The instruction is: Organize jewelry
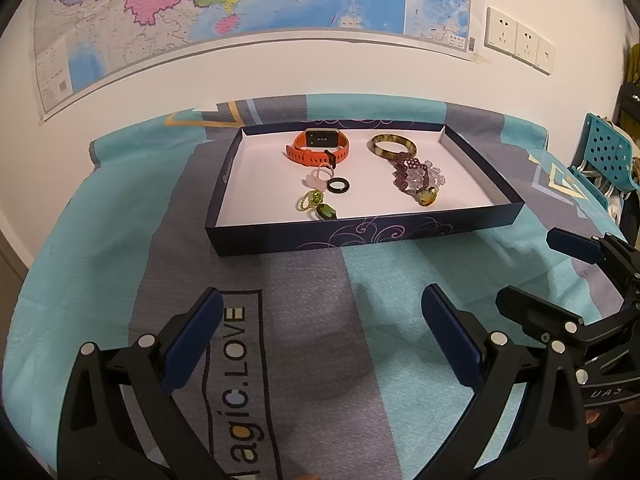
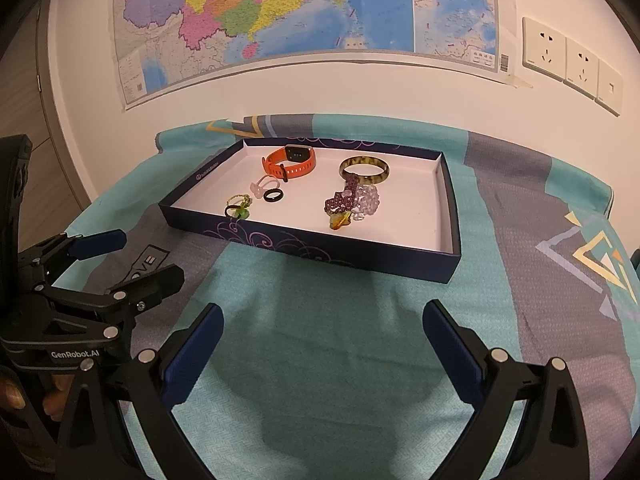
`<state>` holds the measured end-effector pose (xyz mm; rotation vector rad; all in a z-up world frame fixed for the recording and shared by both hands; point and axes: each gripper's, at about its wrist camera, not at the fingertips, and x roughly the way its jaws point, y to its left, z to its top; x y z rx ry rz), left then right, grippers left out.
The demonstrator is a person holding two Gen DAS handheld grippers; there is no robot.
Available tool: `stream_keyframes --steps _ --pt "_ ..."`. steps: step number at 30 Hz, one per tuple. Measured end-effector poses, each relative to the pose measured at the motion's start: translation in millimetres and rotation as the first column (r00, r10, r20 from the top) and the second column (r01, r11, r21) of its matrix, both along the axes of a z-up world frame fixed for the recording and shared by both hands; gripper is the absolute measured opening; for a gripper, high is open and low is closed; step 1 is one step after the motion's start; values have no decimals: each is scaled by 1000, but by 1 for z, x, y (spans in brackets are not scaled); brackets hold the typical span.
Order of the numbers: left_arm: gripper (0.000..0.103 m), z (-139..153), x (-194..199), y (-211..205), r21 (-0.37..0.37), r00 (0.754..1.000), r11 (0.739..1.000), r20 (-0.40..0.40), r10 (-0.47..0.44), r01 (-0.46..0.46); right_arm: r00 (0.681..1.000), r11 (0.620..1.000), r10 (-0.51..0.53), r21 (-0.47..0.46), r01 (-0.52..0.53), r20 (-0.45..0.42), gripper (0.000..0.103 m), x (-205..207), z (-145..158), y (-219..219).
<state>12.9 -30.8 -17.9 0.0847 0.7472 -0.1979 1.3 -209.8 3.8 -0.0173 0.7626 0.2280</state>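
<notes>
A shallow dark blue box [image 1: 360, 232] [image 2: 320, 254] with a white floor lies on the cloth-covered table. Inside it are an orange watch [image 1: 318, 146] [image 2: 290, 162], a mottled bangle [image 1: 394, 145] [image 2: 364, 169], a purple beaded bracelet [image 1: 416, 176] [image 2: 346, 200], a black ring [image 1: 339, 185] [image 2: 273, 195], a pink ring [image 1: 318, 176] [image 2: 260, 186] and green rings [image 1: 316, 204] [image 2: 238, 206]. My left gripper [image 1: 322, 336] is open above the cloth, short of the box. My right gripper [image 2: 322, 348] is open too, beside it, with nothing between its fingers.
A teal and grey cloth [image 1: 280, 320] [image 2: 520, 280] covers the table. A wall with a map [image 1: 240, 0] and sockets [image 2: 572, 64] stands just behind the box. A teal perforated chair [image 1: 604, 152] is at the far right. A hand [image 2: 24, 396] holds the left gripper.
</notes>
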Motion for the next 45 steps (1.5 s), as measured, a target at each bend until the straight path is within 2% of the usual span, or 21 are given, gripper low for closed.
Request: stream_keyframes --steps 45 --pt "98 -2 3 -1 10 1000 1000 -12 -6 7 1000 1000 -6 12 6 -10 96 4 -2 -5"
